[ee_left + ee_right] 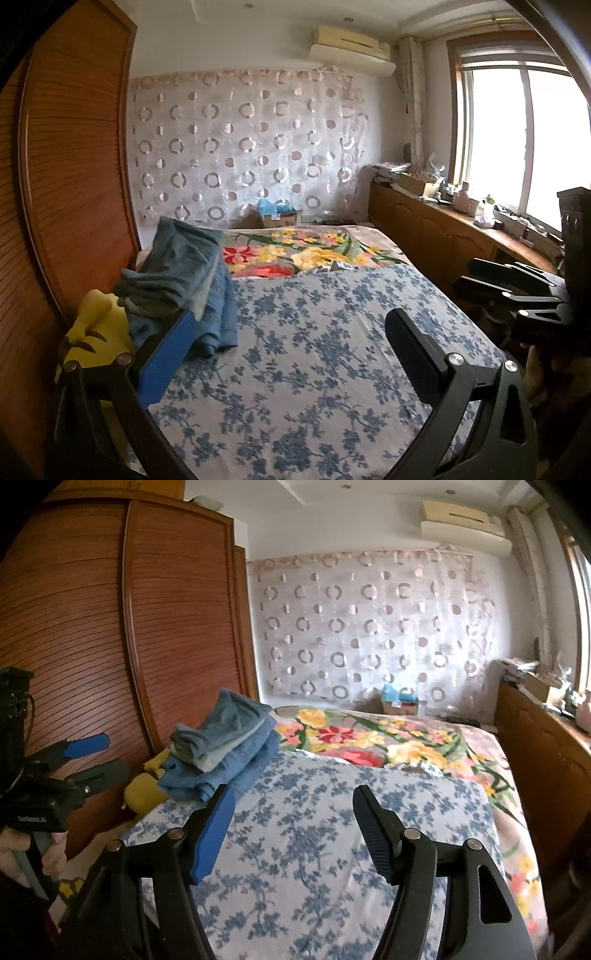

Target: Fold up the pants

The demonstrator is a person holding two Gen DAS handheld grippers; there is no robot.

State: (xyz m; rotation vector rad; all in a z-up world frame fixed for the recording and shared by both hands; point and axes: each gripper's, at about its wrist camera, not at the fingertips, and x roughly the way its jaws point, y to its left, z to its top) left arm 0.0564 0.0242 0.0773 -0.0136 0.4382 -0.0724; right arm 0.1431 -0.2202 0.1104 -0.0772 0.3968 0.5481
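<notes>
A pile of folded blue denim pants point(184, 273) lies at the left edge of the bed, on the blue-flowered sheet point(317, 354). It also shows in the right wrist view point(225, 749). My left gripper point(291, 332) is open and empty, held above the sheet, to the right of the pile. It shows at the left edge of the right wrist view point(99, 757). My right gripper point(295, 812) is open and empty above the sheet, in front of the pile. It shows at the right of the left wrist view point(469, 275).
A yellow plush toy point(98, 332) sits beside the pile against the wooden wardrobe point(70, 166). A bright flowered blanket point(306, 251) covers the far half of the bed. A cardboard box point(279, 216) stands at the head. A cluttered wooden cabinet point(443, 221) runs under the window.
</notes>
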